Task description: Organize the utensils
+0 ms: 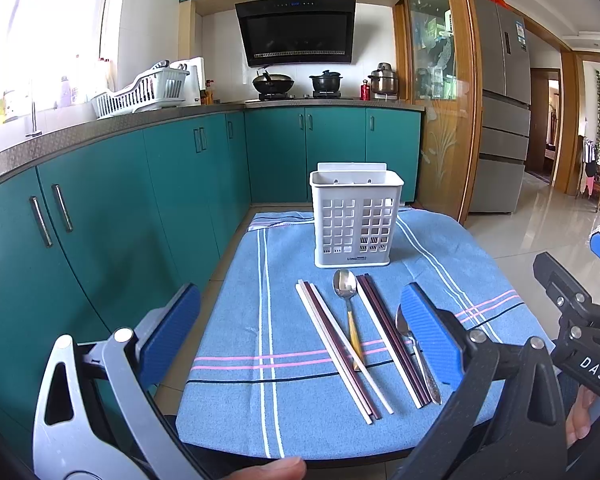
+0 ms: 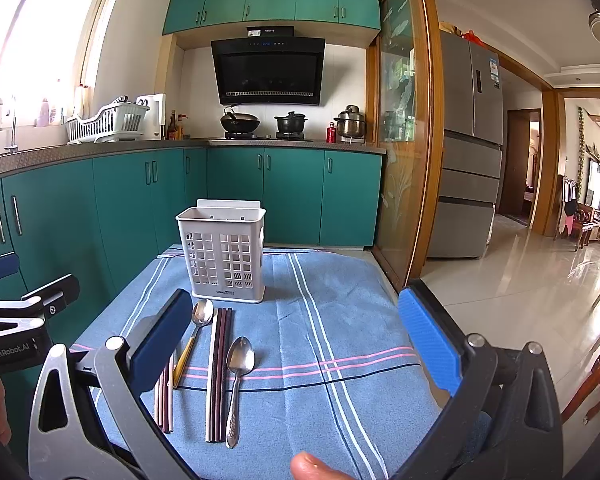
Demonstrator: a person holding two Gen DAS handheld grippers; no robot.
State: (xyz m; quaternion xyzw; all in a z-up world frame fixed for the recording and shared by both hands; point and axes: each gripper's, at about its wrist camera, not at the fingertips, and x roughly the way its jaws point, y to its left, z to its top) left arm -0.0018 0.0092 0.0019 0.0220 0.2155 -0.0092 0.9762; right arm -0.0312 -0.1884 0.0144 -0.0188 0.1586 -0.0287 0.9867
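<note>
While both tools (image 1: 300, 336) (image 2: 296, 344) gape empty, only the right view bares the ornate spoon (image 2: 238, 376).

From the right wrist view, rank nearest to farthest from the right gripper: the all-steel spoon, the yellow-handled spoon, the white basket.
1. All-steel spoon, on the cloth just left of centre between the open fingers.
2. Yellow-handled spoon, farther left and back, beside the left finger.
3. White basket, upright at the cloth's far end, behind both spoons.
</note>
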